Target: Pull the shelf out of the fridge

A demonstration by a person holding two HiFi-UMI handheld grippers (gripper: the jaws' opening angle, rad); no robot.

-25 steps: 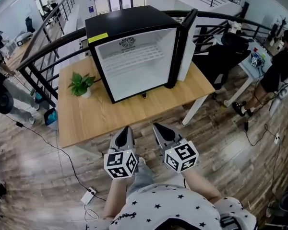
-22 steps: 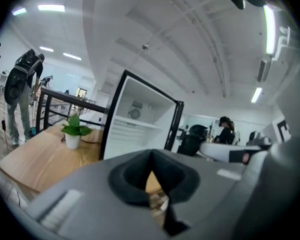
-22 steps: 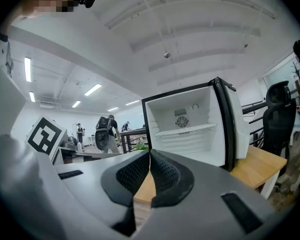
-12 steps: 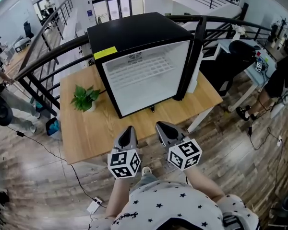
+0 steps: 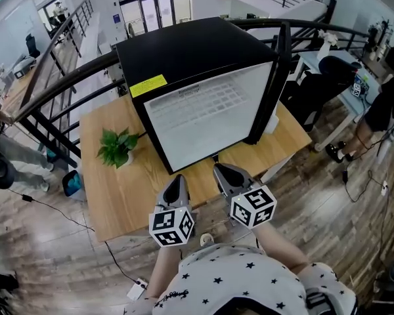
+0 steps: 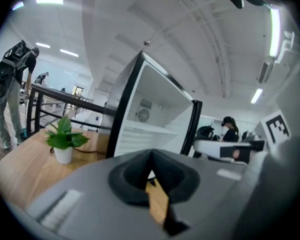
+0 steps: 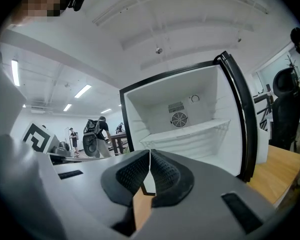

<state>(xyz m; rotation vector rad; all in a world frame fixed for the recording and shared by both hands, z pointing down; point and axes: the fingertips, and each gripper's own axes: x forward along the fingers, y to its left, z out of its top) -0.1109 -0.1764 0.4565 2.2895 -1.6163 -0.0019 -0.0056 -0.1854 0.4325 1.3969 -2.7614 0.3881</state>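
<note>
White wire shelf [image 5: 196, 101], lying crosswise high inside the open black mini fridge [image 5: 184, 48] on the wooden table [image 5: 111, 189], front edge facing both grippers, well ahead of them. Grey left gripper [image 5: 176, 180] and right gripper [image 5: 221, 171]: jaws pressed together, empty; right slightly nearer.

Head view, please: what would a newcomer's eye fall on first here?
A black mini fridge stands on the wooden table, door swung open at the right, its white interior crossed by a wire shelf. A small potted plant sits on the table to its left. Nearest the camera, the left gripper and right gripper point at the fridge, jaws shut and empty.
</note>
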